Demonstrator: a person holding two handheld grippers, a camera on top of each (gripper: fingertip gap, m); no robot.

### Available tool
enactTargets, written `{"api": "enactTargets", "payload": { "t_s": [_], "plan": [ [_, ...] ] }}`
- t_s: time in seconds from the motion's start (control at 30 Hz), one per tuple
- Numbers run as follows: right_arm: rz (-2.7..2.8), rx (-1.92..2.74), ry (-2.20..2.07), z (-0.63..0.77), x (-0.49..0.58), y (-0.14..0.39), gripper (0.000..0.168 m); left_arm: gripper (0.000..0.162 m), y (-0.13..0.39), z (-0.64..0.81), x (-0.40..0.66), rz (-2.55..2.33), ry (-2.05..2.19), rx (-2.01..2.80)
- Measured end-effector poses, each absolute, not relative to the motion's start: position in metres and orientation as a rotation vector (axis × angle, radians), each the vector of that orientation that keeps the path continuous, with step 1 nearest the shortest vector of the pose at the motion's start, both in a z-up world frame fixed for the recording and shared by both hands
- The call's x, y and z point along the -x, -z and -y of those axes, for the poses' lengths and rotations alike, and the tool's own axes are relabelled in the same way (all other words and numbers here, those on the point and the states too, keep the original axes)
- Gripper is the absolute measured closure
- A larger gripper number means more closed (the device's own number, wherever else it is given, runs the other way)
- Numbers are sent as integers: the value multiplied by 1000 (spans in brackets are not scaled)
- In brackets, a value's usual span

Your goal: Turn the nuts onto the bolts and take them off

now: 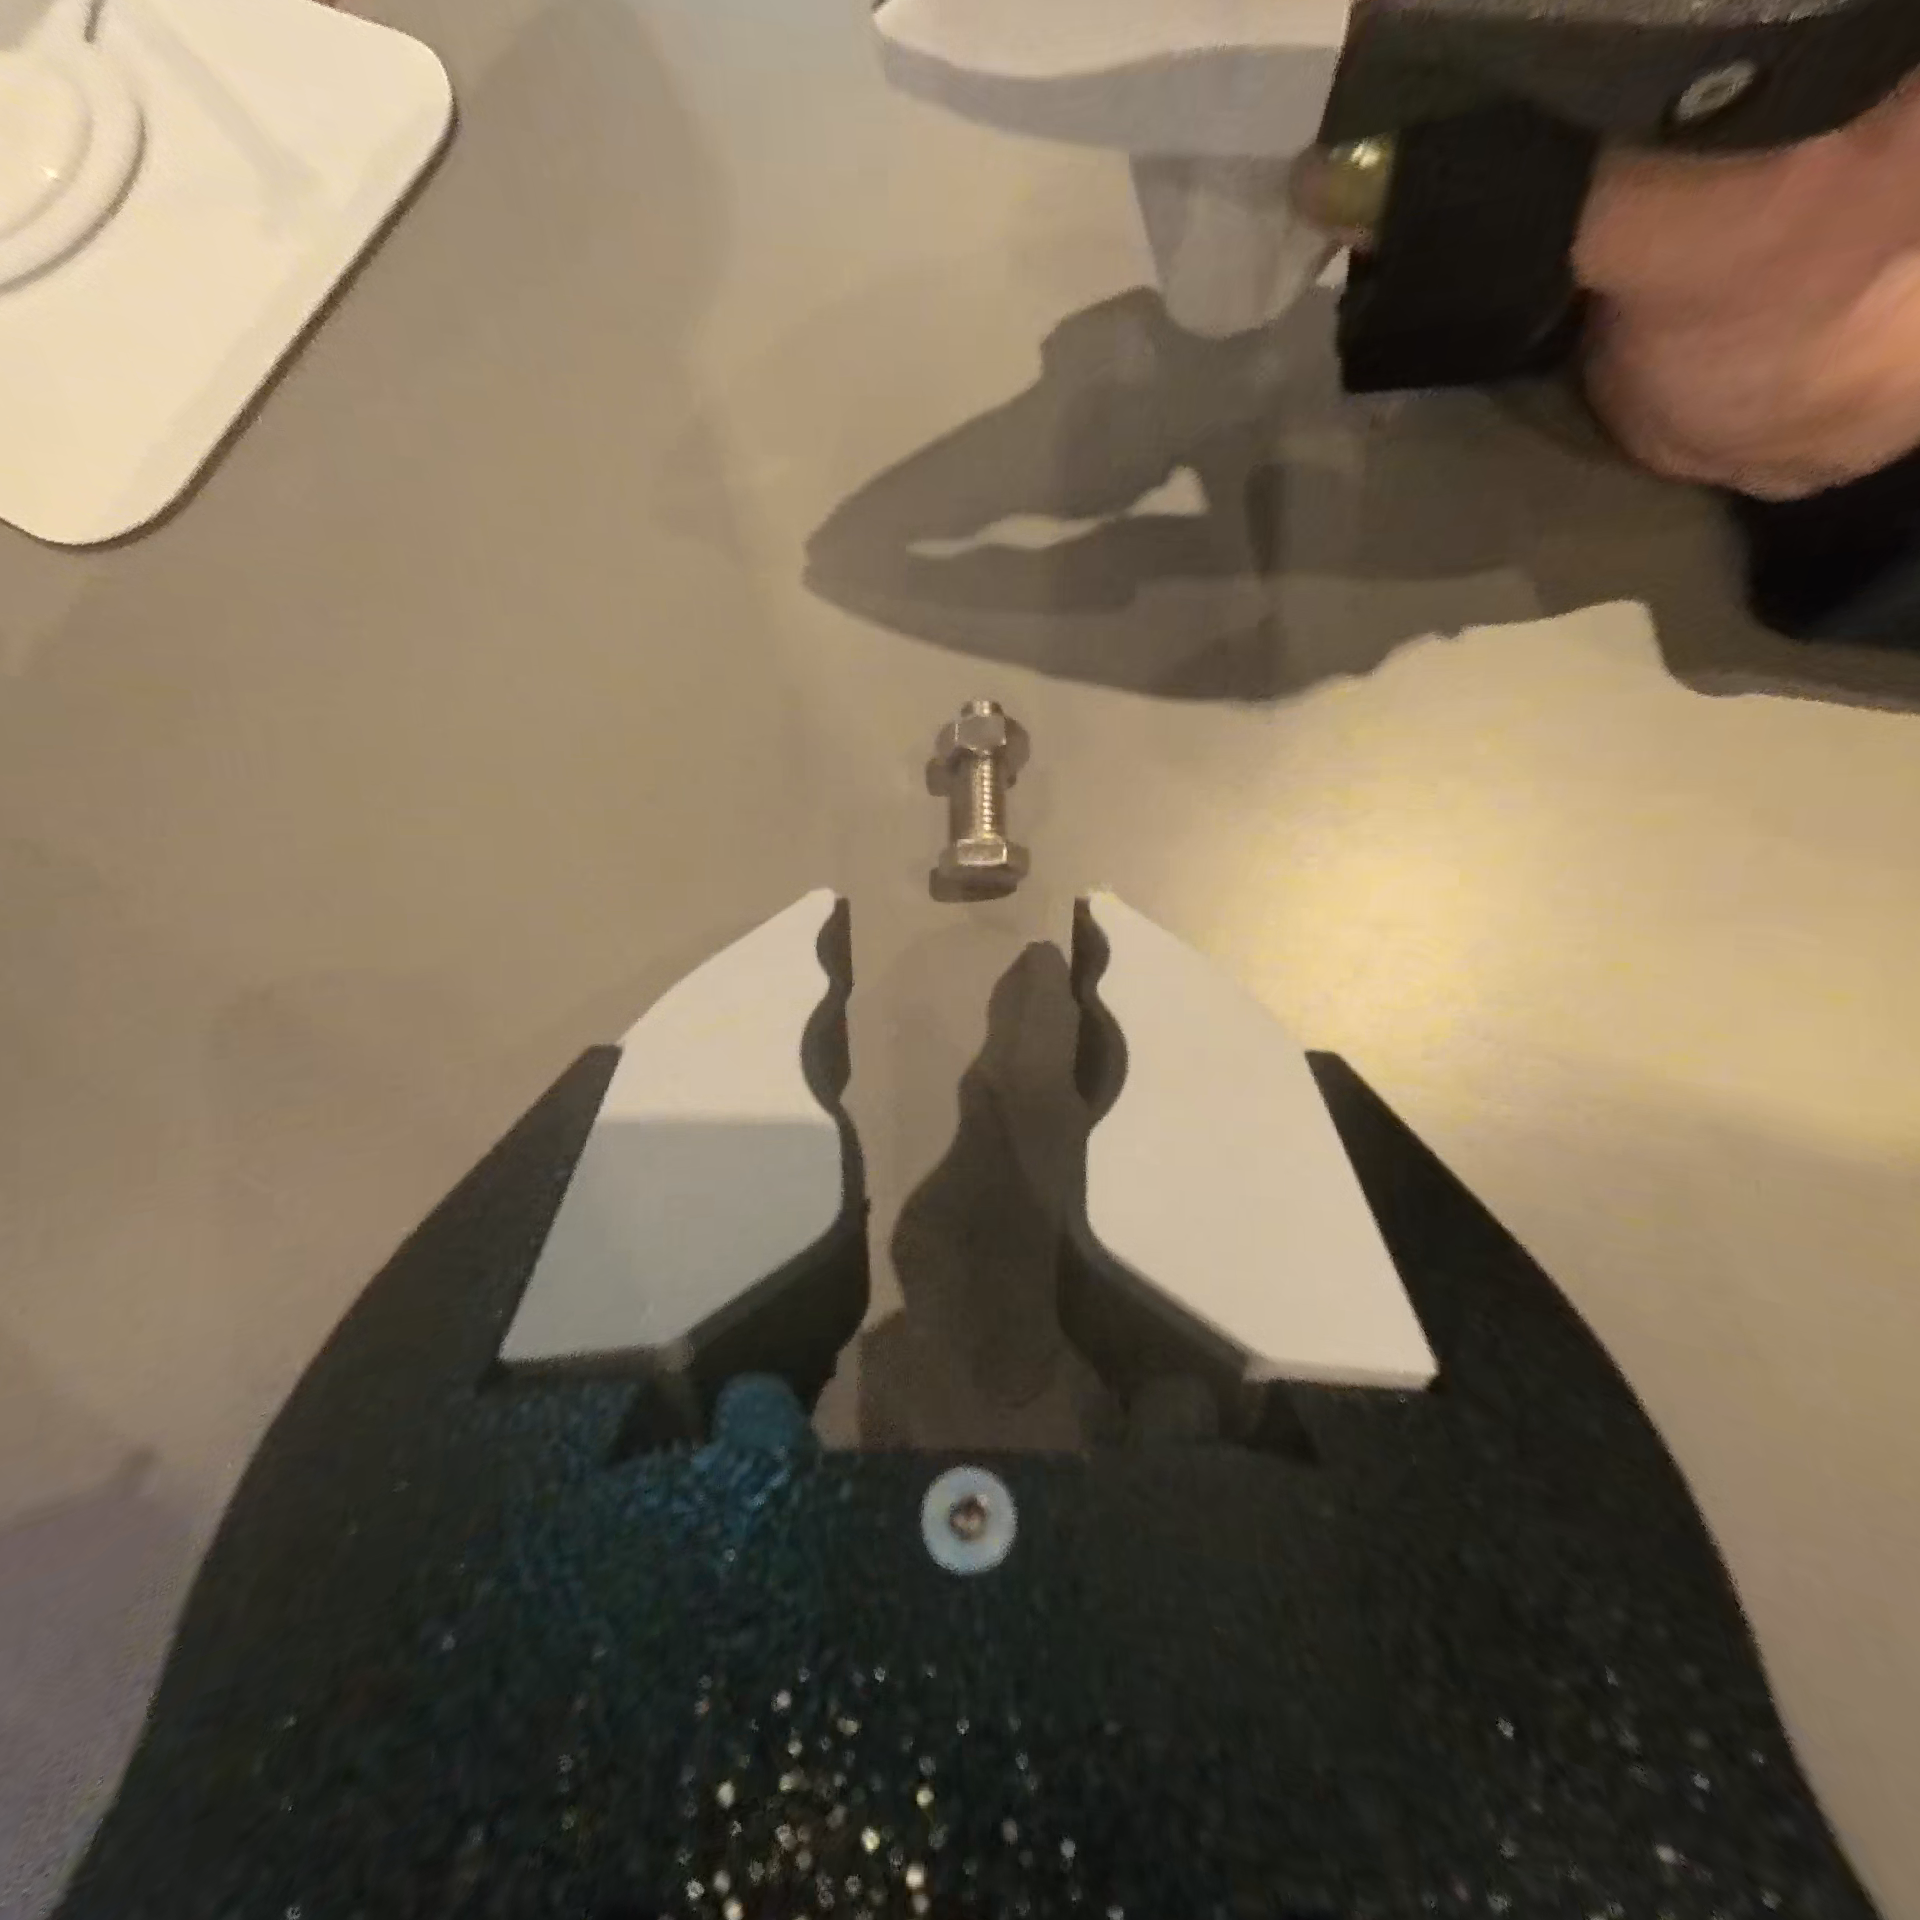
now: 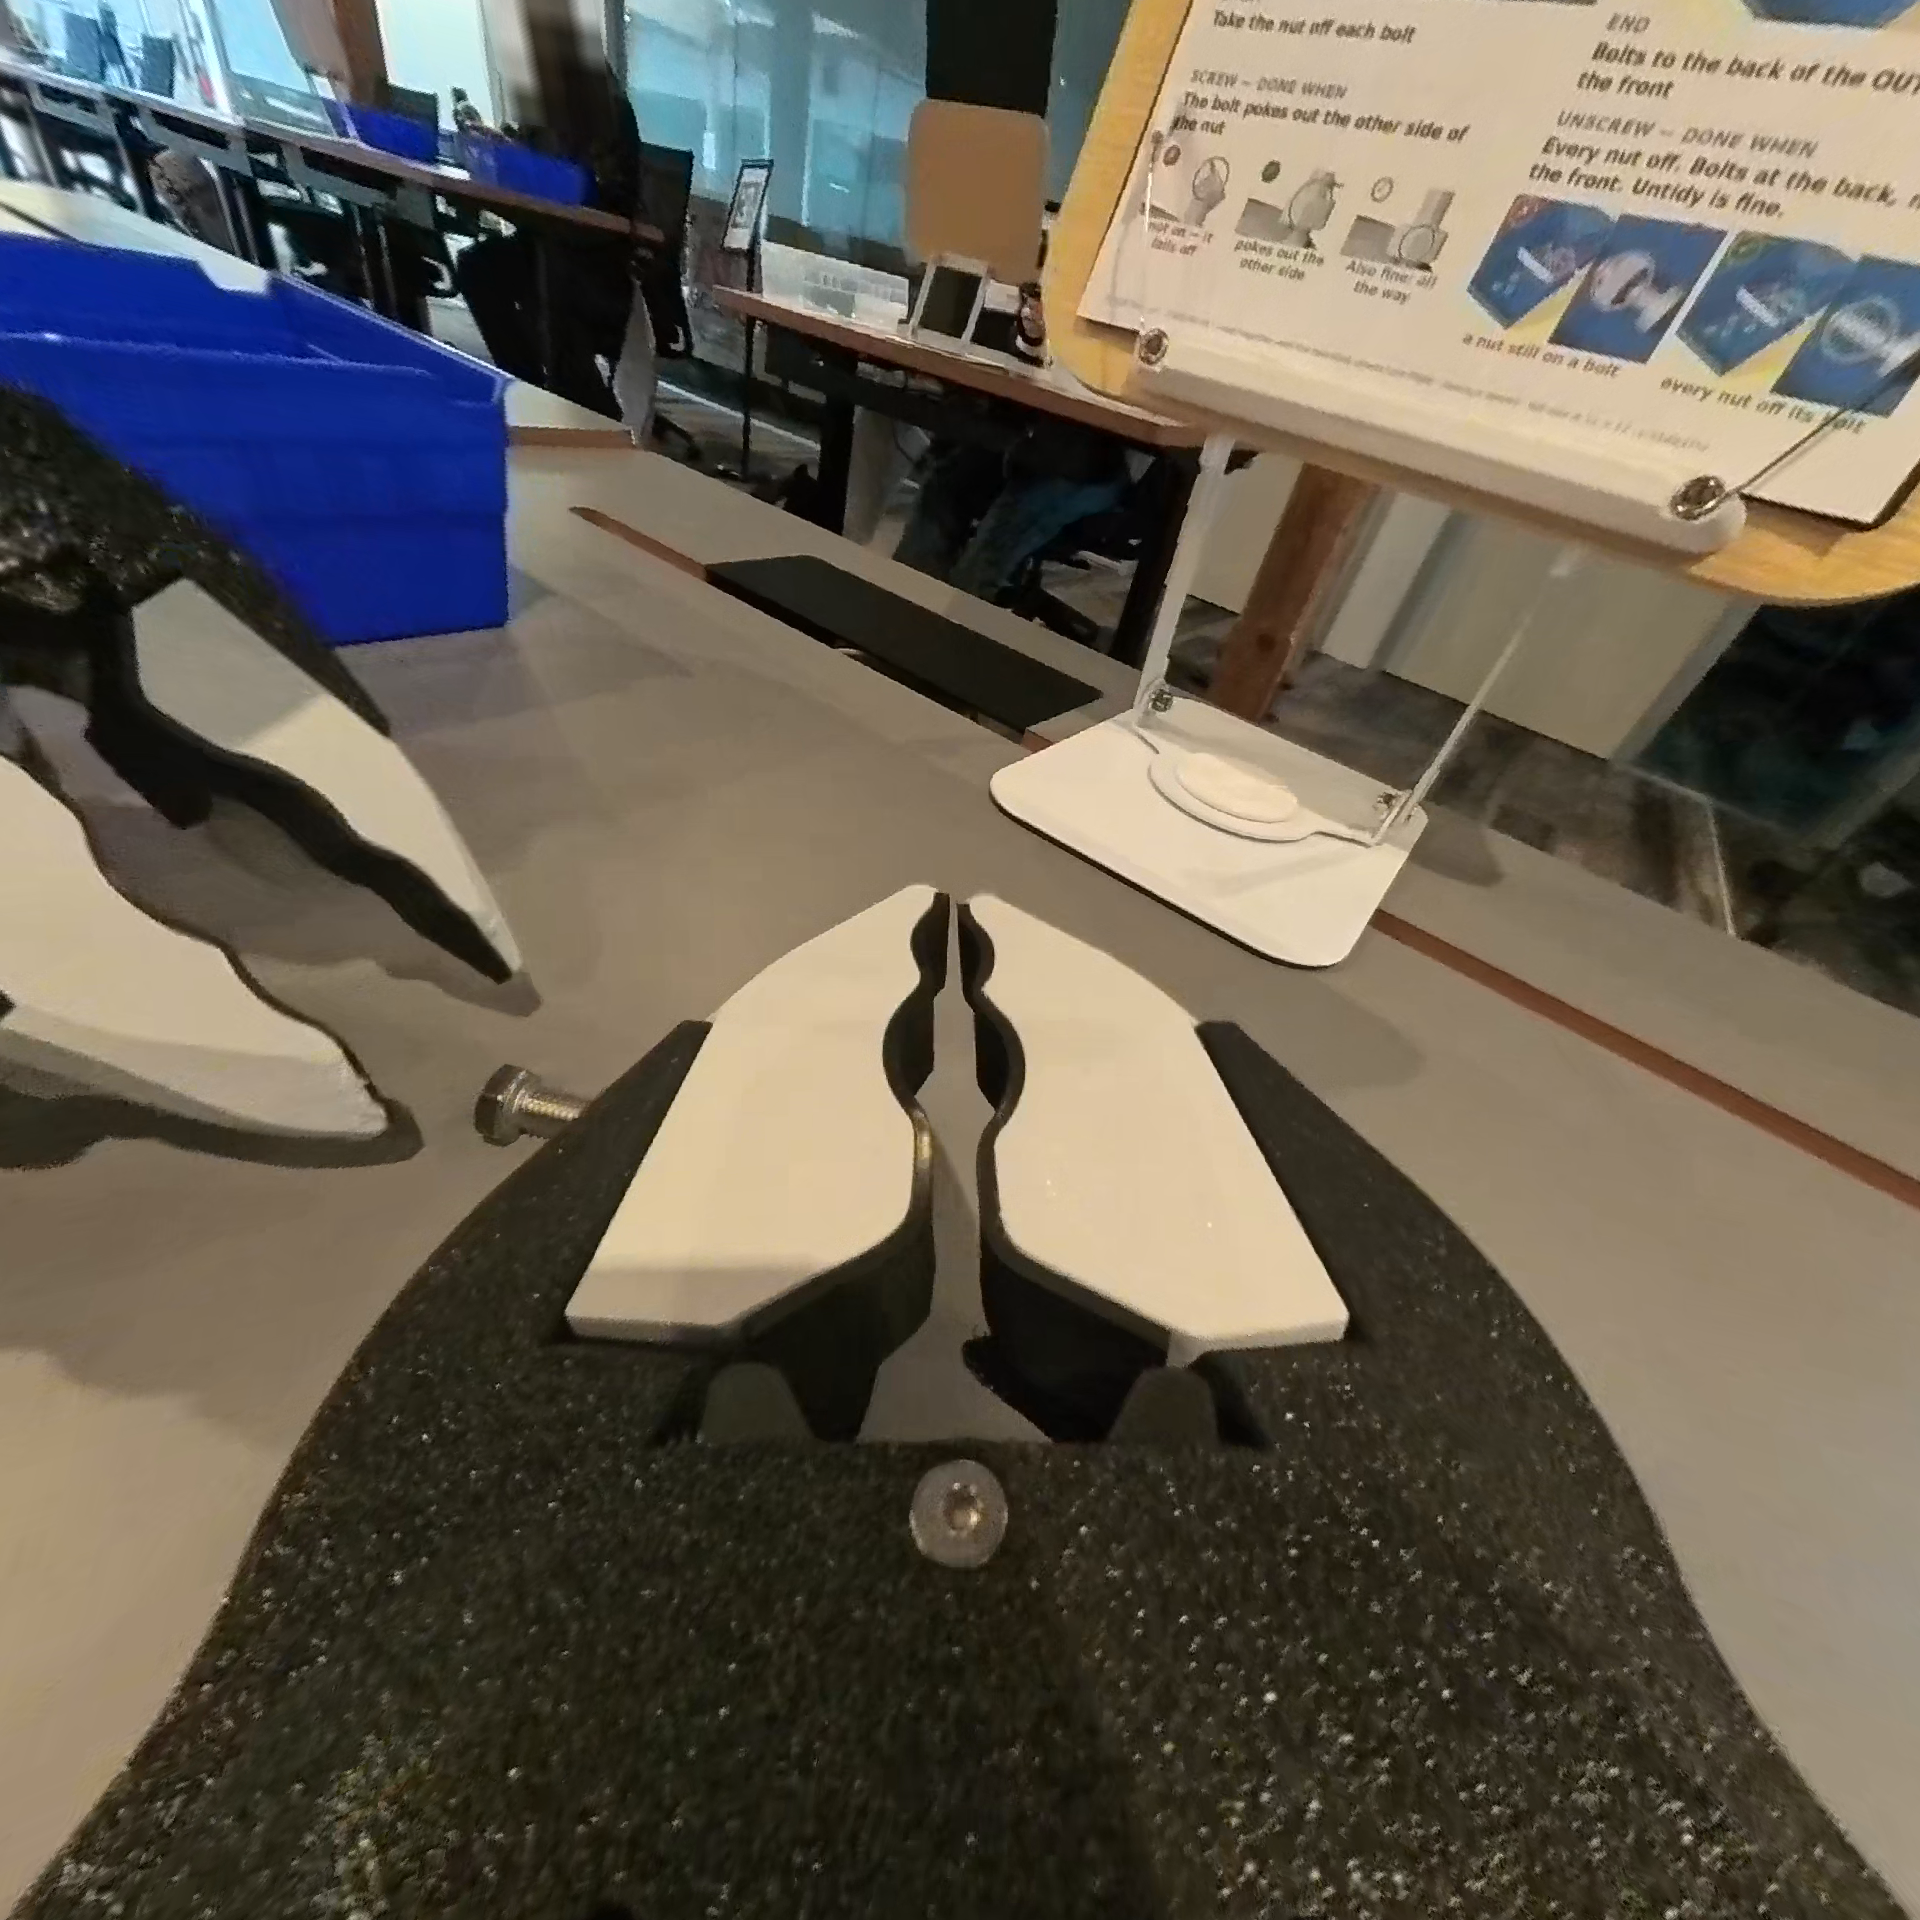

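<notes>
Left gripper: white fingers spread apart, holding nothing, tips just short of the bolt.

Bolt: steel, lying flat on the grey table at centre frame of the left wrist view, hex head toward the fingers, nut threaded on near the far end (the shaft tip pokes just past it). In the right wrist view only the head end shows, at left centre, the rest hidden behind the gripper body.

Right gripper: white fingers closed to a hairline gap at the tips, nothing between them; raised above the table, seen blurred at upper right of the left wrist view with a hand on its grip.

Blue bin: upper left of the right wrist view.

Instruction board on a white-based stand: upper right, same view.
</notes>
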State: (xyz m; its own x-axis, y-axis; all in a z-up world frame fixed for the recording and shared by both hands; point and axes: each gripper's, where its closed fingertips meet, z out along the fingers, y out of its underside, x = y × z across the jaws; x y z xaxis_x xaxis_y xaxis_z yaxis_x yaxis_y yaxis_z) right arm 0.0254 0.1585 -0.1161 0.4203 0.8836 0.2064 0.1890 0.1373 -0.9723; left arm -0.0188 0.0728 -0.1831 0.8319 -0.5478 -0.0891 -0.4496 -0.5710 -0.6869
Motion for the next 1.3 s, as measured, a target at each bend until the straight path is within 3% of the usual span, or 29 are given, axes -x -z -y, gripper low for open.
{"api": "enactTargets", "payload": {
  "t_s": [0.6,0.77,1.1,1.17,1.3],
  "plan": [
    [1073,1374,-631,-160,-18,121,167,120,200,-86,-2,-749,200,2279],
    [1082,1371,-625,-159,-17,121,167,145,201,-87,-5,-726,250,2267],
    [1128,1335,-646,-151,-13,121,167,140,194,-88,-3,-670,318,2160],
    [1135,1322,-656,-149,-13,120,167,151,192,-86,-5,-689,332,2134],
    [1174,1300,-691,-141,-13,120,166,155,190,-82,-9,-768,310,2090]
  ]
}}
